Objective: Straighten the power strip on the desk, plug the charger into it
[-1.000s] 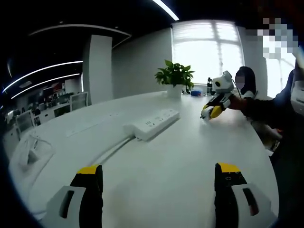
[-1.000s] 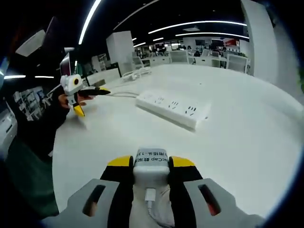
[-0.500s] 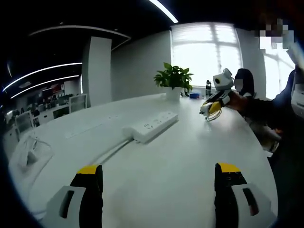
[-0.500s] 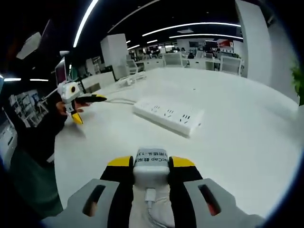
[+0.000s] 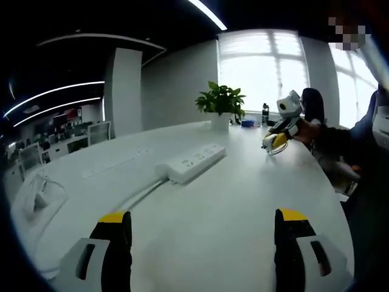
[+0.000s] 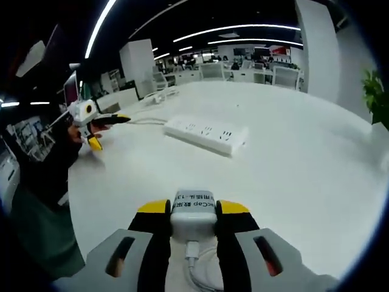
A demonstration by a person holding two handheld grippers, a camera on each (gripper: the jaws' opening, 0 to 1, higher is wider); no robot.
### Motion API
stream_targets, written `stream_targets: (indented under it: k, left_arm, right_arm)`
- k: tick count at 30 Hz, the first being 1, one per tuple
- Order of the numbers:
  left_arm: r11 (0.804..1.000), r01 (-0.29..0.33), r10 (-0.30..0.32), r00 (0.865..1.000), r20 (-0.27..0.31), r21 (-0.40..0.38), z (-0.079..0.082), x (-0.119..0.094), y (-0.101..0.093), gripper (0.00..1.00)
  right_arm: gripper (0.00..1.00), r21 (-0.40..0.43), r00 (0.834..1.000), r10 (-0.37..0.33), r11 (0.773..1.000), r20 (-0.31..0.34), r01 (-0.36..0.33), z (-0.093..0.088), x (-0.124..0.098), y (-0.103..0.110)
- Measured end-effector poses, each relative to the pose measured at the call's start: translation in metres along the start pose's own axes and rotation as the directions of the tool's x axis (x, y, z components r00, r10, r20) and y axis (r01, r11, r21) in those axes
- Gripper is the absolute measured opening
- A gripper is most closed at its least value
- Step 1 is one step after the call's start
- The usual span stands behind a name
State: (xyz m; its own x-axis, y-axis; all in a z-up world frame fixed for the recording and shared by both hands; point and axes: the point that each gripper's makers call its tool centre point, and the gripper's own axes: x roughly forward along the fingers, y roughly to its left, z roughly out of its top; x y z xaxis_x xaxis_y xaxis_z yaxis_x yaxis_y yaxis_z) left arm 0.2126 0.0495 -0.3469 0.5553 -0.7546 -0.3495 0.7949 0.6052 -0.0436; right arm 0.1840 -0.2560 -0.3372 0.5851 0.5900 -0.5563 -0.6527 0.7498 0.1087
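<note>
Between right gripper (image 6: 193, 210) jaws, charger (image 6: 194, 213).

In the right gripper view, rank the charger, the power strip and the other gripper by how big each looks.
1. Power strip, the longest shape, lying on the desk.
2. Charger, clamped in the right gripper; it sits right at the camera, so its apparent size is inflated.
3. Left gripper, far off to the left, looks smallest.
</note>
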Motion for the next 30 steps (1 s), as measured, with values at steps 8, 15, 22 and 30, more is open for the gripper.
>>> stream_targets:
  k: [8, 15, 22, 30]
  left_arm:
    - [1.000, 0.002, -0.002, 1.000, -0.001, 0.000, -0.002, -0.002, -0.001, 0.99]
    - [1.000, 0.004, -0.004, 1.000, 0.004, 0.000, -0.002, -0.002, -0.001, 0.99]
    - [1.000, 0.006, -0.006, 1.000, 0.005, 0.002, -0.002, -0.002, -0.003, 0.99]
    - [1.000, 0.014, -0.014, 1.000, 0.003, 0.010, 0.000, -0.001, -0.009, 0.99]
  right_arm:
    - [0.26, 0.020, 1.000, -0.005, 1.000, 0.003, 0.005, -0.008, -0.007, 0.004]
    - [0.26, 0.028, 1.000, -0.009, 1.000, 0.000, 0.009, -0.014, -0.010, 0.004]
    - [0.26, 0.047, 1.000, -0.016, 0.999, 0.014, 0.016, -0.019, -0.021, 0.003]
    - [0.26, 0.055, 1.000, -0.023, 0.998, 0.019, 0.022, -0.025, -0.026, 0.009]
